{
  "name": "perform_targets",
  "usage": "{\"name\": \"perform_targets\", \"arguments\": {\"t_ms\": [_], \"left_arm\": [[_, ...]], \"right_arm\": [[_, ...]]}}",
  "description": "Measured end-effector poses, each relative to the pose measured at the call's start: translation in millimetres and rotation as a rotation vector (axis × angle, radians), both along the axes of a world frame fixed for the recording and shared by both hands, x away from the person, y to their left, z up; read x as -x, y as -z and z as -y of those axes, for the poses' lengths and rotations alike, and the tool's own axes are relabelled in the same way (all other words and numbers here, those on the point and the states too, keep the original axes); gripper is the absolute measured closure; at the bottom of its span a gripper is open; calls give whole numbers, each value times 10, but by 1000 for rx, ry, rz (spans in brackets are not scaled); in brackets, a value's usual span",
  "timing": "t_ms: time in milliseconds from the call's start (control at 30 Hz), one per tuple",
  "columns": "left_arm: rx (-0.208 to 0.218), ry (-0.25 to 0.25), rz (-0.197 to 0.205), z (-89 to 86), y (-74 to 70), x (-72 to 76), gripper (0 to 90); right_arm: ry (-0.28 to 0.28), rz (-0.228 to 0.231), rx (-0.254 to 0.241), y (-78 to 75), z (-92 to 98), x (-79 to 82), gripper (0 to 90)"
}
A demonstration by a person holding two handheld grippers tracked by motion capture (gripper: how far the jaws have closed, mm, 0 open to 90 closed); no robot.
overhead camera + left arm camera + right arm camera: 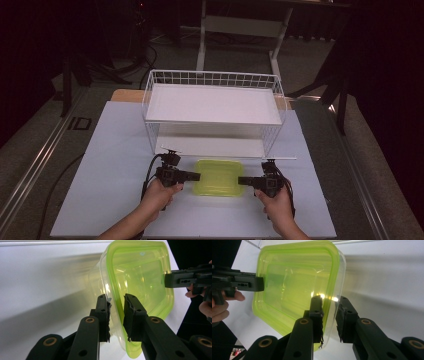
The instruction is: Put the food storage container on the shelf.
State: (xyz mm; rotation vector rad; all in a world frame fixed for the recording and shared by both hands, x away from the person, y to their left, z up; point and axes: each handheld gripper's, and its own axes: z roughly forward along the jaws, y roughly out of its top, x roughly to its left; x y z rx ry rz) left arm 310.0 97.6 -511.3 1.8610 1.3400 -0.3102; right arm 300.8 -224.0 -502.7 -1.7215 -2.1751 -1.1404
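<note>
Green and see-through, the plastic container [218,177] lies on the white table [100,200] in front of the wire shelf rack [215,107] in my high view, my left gripper [196,176] at its left edge and my right gripper [241,180] at its right. In my left gripper view the jaws straddle the near wall, pads close on it. In my right gripper view the jaws likewise bracket the wall; whether either pair actually clamps I cannot tell.
</note>
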Motion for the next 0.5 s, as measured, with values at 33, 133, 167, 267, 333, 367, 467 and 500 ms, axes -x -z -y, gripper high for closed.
{"name": "perform_targets", "arguments": {"t_ms": [33, 133, 167, 267, 333, 367, 467, 500], "left_arm": [[-4, -2, 0, 3, -12, 11, 768], [-25, -12, 18, 7, -70, 50, 804], [-42, -14, 35, 11, -98, 60, 804], [-49, -30, 60, -4, -177, 64, 805], [-41, -44, 70, -19, -221, 56, 805], [-39, -48, 79, -29, -238, 48, 806], [-21, -66, 99, -71, -288, 8, 806], [-5, -74, 110, -86, -309, -8, 807]], "right_arm": [[3, -4, -3, -4, 0, 7, 771], [4, 1, -15, -35, -9, 40, 793], [2, 9, -12, -51, -21, 48, 794], [13, 21, -23, -95, -45, 36, 794], [13, 34, -21, -112, -53, 24, 793], [21, 51, -26, -158, -70, -4, 793], [25, 72, -22, -214, -96, -36, 793], [28, 84, -34, -263, -107, -84, 793]]}}
